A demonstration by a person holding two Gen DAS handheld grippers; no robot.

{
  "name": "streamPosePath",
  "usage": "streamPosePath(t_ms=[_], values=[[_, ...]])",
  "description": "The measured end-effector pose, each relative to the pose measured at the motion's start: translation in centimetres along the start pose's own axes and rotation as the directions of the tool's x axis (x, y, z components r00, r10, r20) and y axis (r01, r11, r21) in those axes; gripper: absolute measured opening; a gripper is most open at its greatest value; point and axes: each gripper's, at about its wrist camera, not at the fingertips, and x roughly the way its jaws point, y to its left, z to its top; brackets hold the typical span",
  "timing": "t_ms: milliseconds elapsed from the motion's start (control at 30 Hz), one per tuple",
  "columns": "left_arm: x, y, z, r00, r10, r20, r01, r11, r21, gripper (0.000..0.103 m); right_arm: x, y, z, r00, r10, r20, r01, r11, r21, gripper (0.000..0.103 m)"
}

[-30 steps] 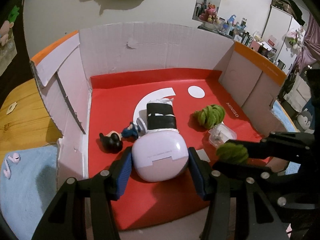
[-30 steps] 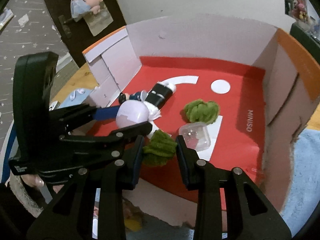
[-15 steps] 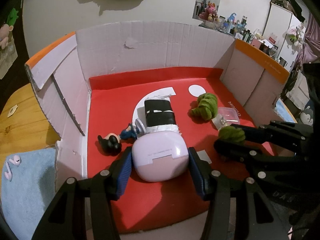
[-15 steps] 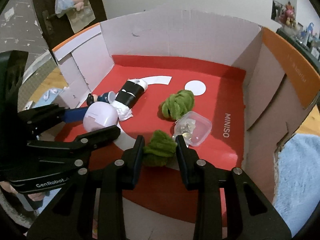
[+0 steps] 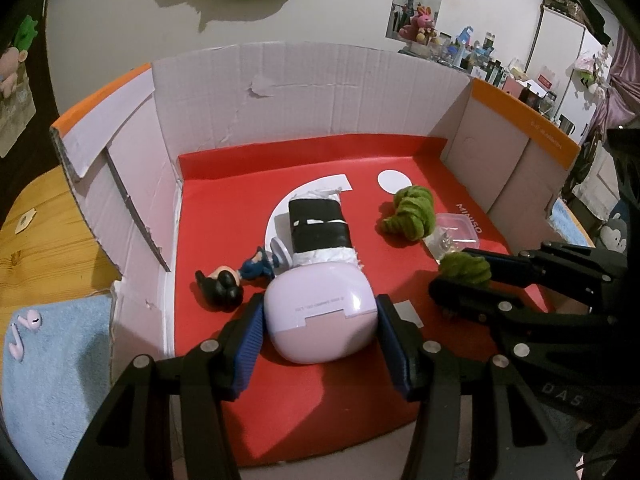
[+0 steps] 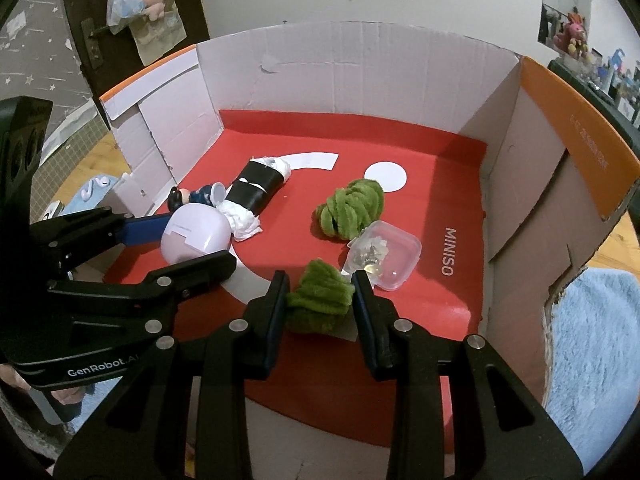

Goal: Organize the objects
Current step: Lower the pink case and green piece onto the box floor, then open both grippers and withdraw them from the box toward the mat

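Left gripper (image 5: 320, 320) clamped on the lilac earbud case (image 5: 322, 314), blue pads flat against its two short flanks, case held low over the near part of the box's red floor (image 5: 224, 200). Right gripper (image 6: 320, 300) narrowed on a green fuzzy bundle (image 6: 318, 302), both pads pressing into the pile, bundle poking out past the tips. Both loads sit inside the cardboard box (image 5: 320, 80) already, near its open front edge. Outward from the left jaws: black-wrapped roll (image 5: 320, 226) lies directly beyond the case, its long axis running away from the gripper toward the back wall, white paper ends showing; small dark-haired figurine (image 5: 224, 286) just left of the case, lying on its side. Outward from the right jaws: clear plastic box (image 6: 384, 254) of small metal bits just beyond and to the right, seemingly touching the second green bundle (image 6: 352, 208) behind it. Judgement: next is setting down; free red floor lies right of the clear box for the right hand, and near-left corner for the left. Risk: the case nudging the roll's paper end
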Motion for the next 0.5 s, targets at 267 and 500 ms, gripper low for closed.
streamPosePath(t_ms=[267, 500], values=[[0.05, -0.04, 0.0, 1.0, 0.005, -0.001, -0.005, 1.0, 0.002, 0.056, -0.03, -0.11, -0.09, 1.0, 0.024, 0.002, -0.024, 1.0, 0.019, 0.032], [0.18, 0.09, 0.21, 1.0, 0.018, -0.001, -0.018, 1.0, 0.003, 0.057, -0.24, -0.34, -0.29, 0.999, 0.032, 0.01, -0.033, 0.999, 0.039, 0.05]])
